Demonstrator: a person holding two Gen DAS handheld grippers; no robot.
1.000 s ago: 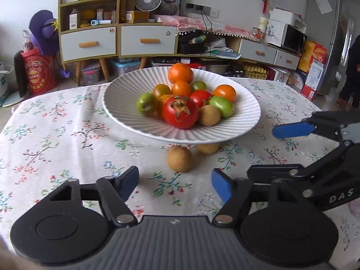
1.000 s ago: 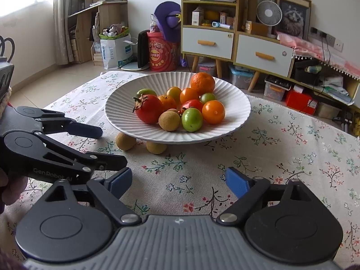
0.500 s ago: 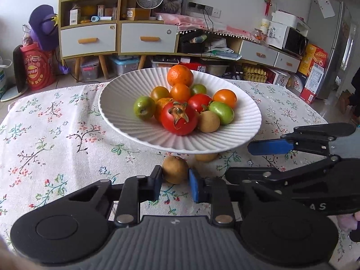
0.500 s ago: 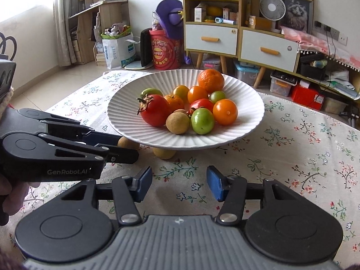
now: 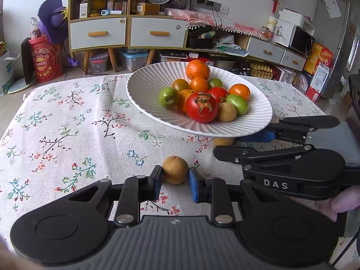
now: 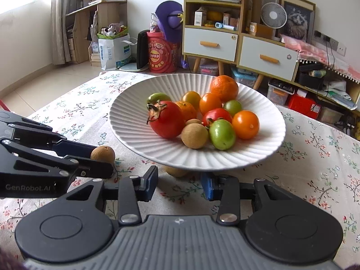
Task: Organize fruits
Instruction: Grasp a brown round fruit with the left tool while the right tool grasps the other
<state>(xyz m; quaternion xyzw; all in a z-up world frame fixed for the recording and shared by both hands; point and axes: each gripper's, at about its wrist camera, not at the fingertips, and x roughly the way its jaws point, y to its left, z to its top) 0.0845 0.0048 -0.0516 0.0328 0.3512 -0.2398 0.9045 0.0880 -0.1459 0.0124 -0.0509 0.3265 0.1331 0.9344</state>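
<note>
The counter [image 5: 67, 121] wears a cream cloth with a woven look, printed all over with small flower sprigs. Ahead of both tongs stands the bowl [image 5: 144, 90], wide, white and shallow, with fine ribs fanning out to its rim.

It is well loaded. At the side farthest from the tongs sits a pebbly-skinned mandarin [image 5: 198, 69]. Nearest the tongs is a glossy red persimmon [image 5: 201, 107] with a dried, curled calyx. Around them lie smooth orange and green round fruits, including a shiny oval green one [image 5: 237, 104] just right of the red one. Tucked between those two is a matte tan longan [image 5: 226, 112].

Down on the cloth, the left tongs [image 5: 175, 181] are pinched in on a loose brown longan [image 5: 175, 169]. Both blue pads touch its rough, dull skin, one on each side, and it rests on the cloth just short of the bowl.

The right tongs [image 6: 180, 183] stand part open with nothing between the pads. They point in under the bowl's near rim, where a second tan longan [image 6: 175, 171] lies on the cloth just ahead of the gap, half hidden by the overhang. The two tongs sit close together, the left one just to the right one's left.
</note>
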